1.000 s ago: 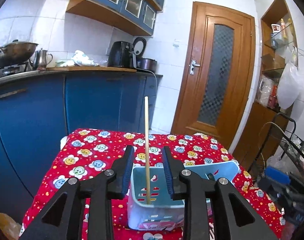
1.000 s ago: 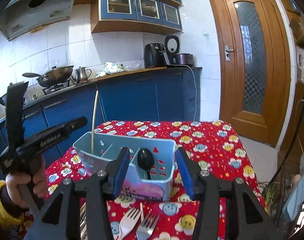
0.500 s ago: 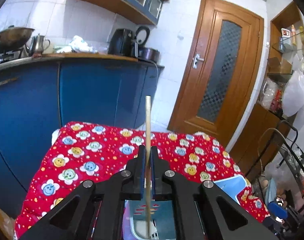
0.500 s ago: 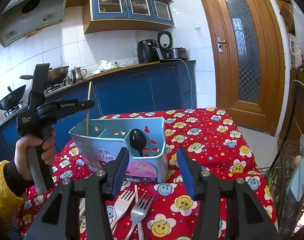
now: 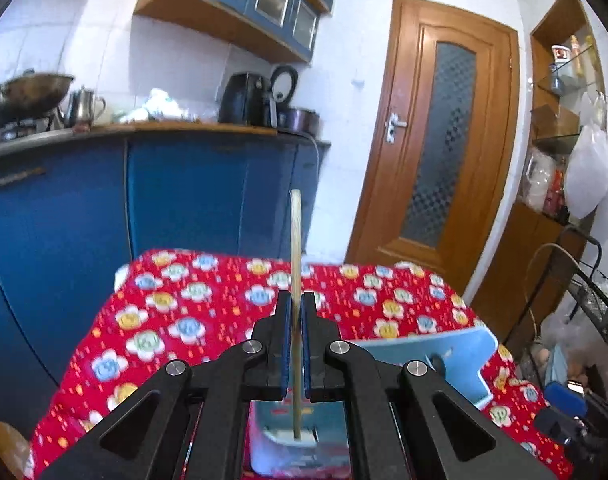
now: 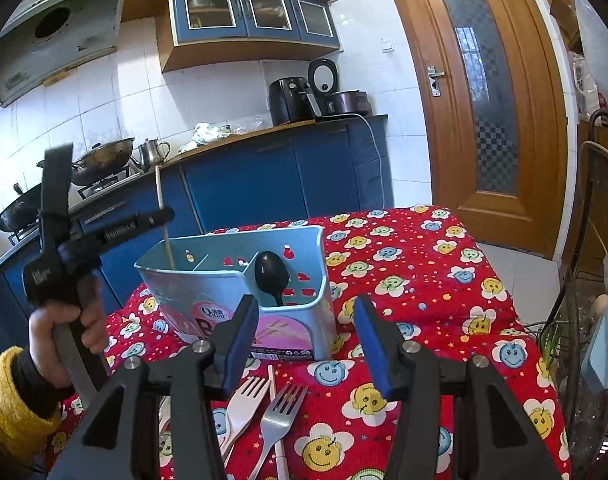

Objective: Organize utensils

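A table draped in a red flowered cloth (image 6: 423, 280) is set before blue kitchen cabinets. One light-blue utensil caddy (image 6: 304, 320) stands on it, with one black spoon (image 6: 271, 272) in a compartment. One chopstick (image 5: 296, 248) is held upright, its lower end in the caddy, clamped by the left gripper (image 5: 296, 312). The right gripper (image 6: 307, 344) is held half open and empty. Two forks (image 6: 280, 412) and one more chopstick (image 6: 272, 384) are seen lying lengthwise on the cloth just before the caddy.
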Demonstrator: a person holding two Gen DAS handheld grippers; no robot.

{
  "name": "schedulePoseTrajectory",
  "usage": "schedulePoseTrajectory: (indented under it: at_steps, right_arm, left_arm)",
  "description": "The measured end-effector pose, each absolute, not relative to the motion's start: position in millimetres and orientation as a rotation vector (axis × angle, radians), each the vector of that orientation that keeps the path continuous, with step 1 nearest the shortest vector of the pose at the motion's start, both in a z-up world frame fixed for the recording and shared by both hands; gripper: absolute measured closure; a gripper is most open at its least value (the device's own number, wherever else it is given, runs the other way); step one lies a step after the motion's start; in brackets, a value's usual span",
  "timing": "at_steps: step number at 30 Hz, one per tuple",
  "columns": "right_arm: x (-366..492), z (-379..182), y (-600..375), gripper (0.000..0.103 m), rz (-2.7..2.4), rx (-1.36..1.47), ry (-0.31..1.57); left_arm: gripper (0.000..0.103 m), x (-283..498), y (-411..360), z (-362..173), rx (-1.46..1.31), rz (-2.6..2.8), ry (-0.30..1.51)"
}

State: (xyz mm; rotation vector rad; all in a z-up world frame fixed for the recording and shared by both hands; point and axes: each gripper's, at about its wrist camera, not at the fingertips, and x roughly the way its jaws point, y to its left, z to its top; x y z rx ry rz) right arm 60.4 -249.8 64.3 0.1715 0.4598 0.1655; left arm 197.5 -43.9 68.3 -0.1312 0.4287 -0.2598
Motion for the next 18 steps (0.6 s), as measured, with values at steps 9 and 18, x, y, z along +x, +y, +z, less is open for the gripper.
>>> schedulePoseTrajectory:
  at_steps: [9,18]
  right_arm:
    - [53,70,-252,0.048,0.167,0.190,0.458]
    - [42,74,-249,0.047,0.170,0.205,0.464]
  left_arm:
    - [0.077,181,-33,65,-0.166,-0.303,0.504]
    - [0.072,151,-25,69,-0.168,-0.349,0.555]
